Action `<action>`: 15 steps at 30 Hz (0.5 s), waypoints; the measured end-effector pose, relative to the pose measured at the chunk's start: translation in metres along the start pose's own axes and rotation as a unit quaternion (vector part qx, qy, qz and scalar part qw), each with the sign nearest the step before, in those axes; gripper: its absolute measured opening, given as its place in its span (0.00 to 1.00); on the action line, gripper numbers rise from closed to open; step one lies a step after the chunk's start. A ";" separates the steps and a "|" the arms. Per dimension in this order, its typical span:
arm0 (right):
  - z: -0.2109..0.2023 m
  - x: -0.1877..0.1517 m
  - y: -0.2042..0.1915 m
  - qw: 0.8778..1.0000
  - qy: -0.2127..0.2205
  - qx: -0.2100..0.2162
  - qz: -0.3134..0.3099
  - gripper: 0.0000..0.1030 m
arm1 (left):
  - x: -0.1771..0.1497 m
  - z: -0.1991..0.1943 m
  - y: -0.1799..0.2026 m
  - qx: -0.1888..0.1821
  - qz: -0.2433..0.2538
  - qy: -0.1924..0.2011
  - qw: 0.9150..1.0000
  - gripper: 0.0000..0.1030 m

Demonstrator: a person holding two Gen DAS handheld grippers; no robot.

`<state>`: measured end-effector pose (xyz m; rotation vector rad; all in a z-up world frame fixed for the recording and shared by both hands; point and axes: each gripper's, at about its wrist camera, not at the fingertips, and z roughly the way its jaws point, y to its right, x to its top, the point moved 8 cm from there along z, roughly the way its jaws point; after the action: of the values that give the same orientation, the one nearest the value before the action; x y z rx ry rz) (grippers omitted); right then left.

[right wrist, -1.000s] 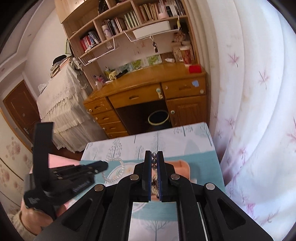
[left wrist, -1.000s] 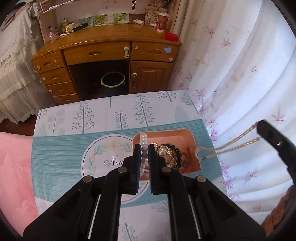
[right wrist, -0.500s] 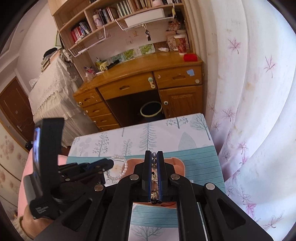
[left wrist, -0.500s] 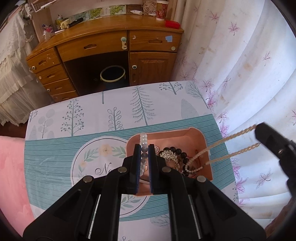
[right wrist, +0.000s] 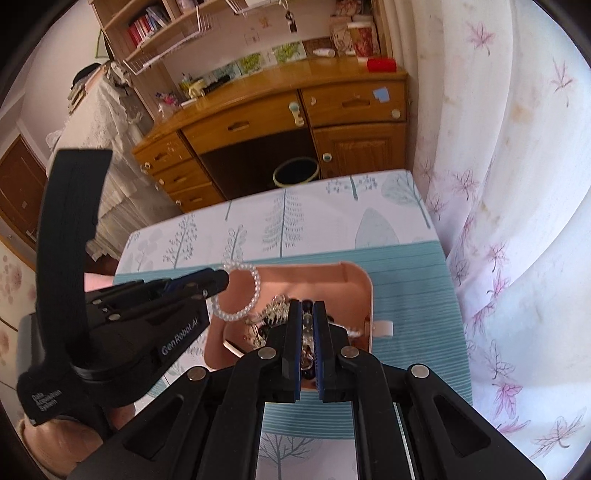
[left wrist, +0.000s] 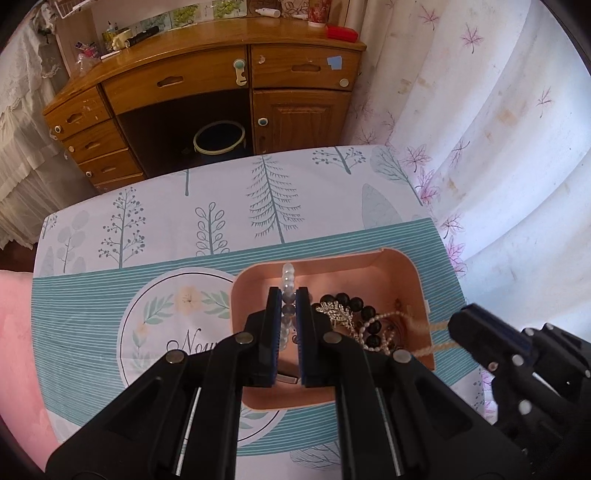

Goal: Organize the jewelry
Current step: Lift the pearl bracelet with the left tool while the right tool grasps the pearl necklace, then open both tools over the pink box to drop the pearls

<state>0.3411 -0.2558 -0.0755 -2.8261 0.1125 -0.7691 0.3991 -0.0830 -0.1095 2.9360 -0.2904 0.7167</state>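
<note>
A clear-beaded bracelet (right wrist: 236, 291) is being pinched by the closed left gripper (left wrist: 287, 297) over the pink tray (left wrist: 402, 266); a gold chain (left wrist: 436, 326) is being gripped by the closed right gripper (right wrist: 306, 314).

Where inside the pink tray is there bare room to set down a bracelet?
The pink tray is bare along its far wall and far-left corner. Its right half is crowded: black bead bracelet, silver brooch, and gold chain.

A wooden desk (left wrist: 207, 74) with drawers stands against the wall beside sunlit floral curtains (left wrist: 480, 129); bookshelves (right wrist: 155, 29) hang above.
</note>
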 end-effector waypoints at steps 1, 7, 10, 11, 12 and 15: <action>0.005 -0.002 0.000 1.000 -0.003 0.001 -0.001 0.04 | 0.000 0.001 0.001 0.002 0.003 0.001 1.000 0.05; 0.015 -0.009 0.005 1.000 -0.008 -0.001 0.001 0.05 | -0.002 0.008 0.005 0.007 0.012 -0.004 1.000 0.05; 0.017 -0.012 0.005 1.000 -0.011 0.000 -0.001 0.05 | -0.006 0.015 0.009 0.007 0.017 -0.008 1.000 0.05; 0.016 -0.013 0.005 1.000 -0.011 0.000 -0.002 0.05 | -0.006 0.017 0.010 0.006 0.018 -0.010 1.000 0.05; 0.015 -0.014 0.005 1.000 -0.012 0.000 -0.002 0.05 | -0.008 0.020 0.011 0.003 0.016 -0.014 1.000 0.05; 0.013 -0.018 0.007 1.000 -0.013 0.002 -0.001 0.05 | -0.012 0.027 0.013 -0.012 0.005 -0.033 0.999 0.06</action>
<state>0.3328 -0.2575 -0.0969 -2.8308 0.1043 -0.7325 0.3980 -0.0975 -0.1385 2.9425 -0.3170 0.6134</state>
